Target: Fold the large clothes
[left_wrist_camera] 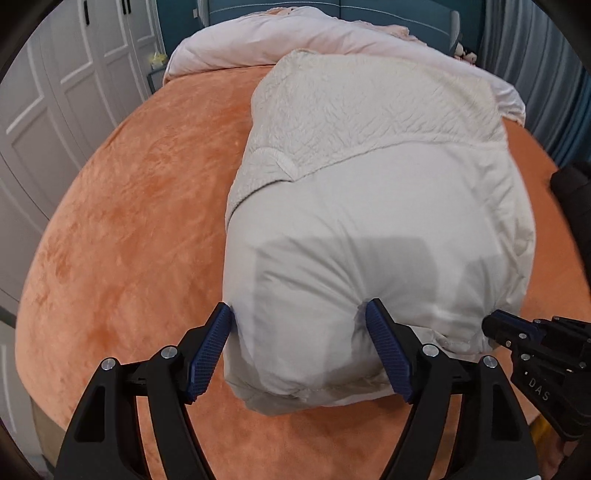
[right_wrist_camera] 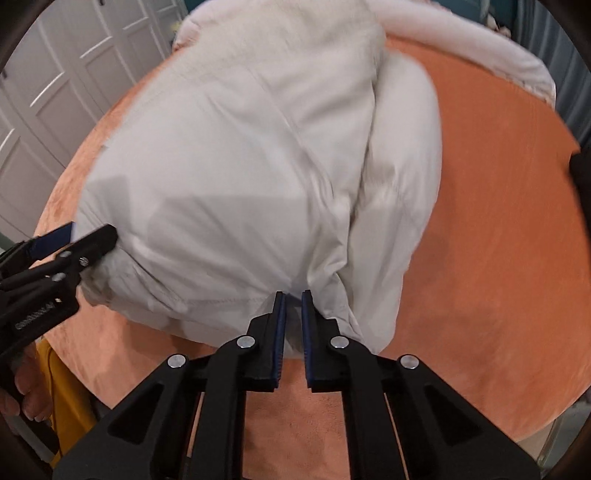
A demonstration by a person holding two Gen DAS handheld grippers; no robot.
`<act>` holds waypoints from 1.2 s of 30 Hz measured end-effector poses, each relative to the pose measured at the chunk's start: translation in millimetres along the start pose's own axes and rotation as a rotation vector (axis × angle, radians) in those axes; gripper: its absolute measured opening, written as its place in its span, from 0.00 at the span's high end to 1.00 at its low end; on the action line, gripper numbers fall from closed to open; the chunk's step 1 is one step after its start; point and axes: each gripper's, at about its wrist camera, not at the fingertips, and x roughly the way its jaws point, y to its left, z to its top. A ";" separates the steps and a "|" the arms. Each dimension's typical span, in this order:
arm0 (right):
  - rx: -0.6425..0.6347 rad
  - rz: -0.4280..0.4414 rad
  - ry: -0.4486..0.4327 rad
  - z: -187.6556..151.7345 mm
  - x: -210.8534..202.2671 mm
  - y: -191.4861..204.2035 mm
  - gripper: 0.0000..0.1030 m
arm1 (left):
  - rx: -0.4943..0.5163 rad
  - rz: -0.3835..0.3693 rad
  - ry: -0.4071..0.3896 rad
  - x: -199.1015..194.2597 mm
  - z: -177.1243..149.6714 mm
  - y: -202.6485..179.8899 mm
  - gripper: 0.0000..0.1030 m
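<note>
A bulky pale grey-white padded coat (left_wrist_camera: 369,206) lies folded in a thick bundle on the orange bed cover (left_wrist_camera: 140,206); its cream fleece lining (left_wrist_camera: 369,107) faces up at the far end. My left gripper (left_wrist_camera: 299,314) stands wide open, its jaws straddling the near left corner of the bundle. My right gripper (right_wrist_camera: 293,299) is shut on a pinch of the coat's near hem (right_wrist_camera: 291,314); the coat (right_wrist_camera: 240,155) fills that view. The right gripper also shows in the left wrist view (left_wrist_camera: 491,325), and the left gripper in the right wrist view (right_wrist_camera: 92,236).
A pale pink duvet (left_wrist_camera: 295,33) is heaped at the head of the bed. White wardrobe doors (left_wrist_camera: 55,92) stand to the left and grey-blue curtains (left_wrist_camera: 532,55) to the right. A dark object (left_wrist_camera: 572,184) sits at the bed's right edge.
</note>
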 end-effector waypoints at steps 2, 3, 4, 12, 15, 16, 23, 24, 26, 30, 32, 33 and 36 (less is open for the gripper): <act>0.012 0.000 0.000 -0.2 -5.6 1.7 0.94 | 0.020 0.038 -0.003 1.7 -2.8 -4.7 0.25; 0.016 0.000 -0.008 -2.0 -11.9 0.7 0.94 | 0.011 0.039 0.002 -0.6 -3.0 -4.6 0.26; 0.022 0.005 -0.021 -5.2 -19.7 -1.8 0.92 | -0.010 0.032 0.007 -3.8 -2.8 -2.8 0.26; 0.107 -0.006 -0.171 -35.1 -87.5 -16.4 0.72 | -0.080 0.084 -0.057 -46.6 -16.1 -11.7 0.20; 0.078 -0.046 -0.205 -43.9 -91.6 -7.2 0.70 | -0.114 0.062 -0.051 -49.2 -24.7 -11.8 0.20; 0.071 -0.054 -0.212 -47.5 -91.1 -2.4 0.66 | -0.126 0.066 -0.048 -49.6 -29.2 -12.2 0.20; 0.056 -0.065 -0.215 -54.0 -84.3 17.2 0.60 | -0.115 0.080 -0.062 -58.3 -47.3 -24.7 0.20; 0.053 -0.062 -0.219 -56.9 -85.4 18.6 0.58 | -0.113 0.079 -0.070 -60.5 -48.9 -26.2 0.20; 0.046 -0.071 -0.233 -61.2 -85.3 25.5 0.55 | -0.101 0.080 -0.088 -65.7 -52.9 -31.0 0.20; 0.041 -0.090 -0.253 -69.4 -91.3 31.8 0.55 | -0.075 0.085 -0.106 -72.8 -58.7 -39.5 0.20; 0.047 -0.090 -0.258 -71.8 -93.9 31.2 0.55 | -0.079 0.087 -0.114 -75.9 -61.5 -40.3 0.20; 0.050 -0.089 -0.261 -72.5 -95.3 30.5 0.55 | -0.080 0.086 -0.117 -77.2 -62.8 -40.4 0.20; 0.046 -0.093 -0.268 -74.0 -97.8 30.9 0.55 | -0.080 0.091 -0.125 -81.1 -65.3 -41.1 0.20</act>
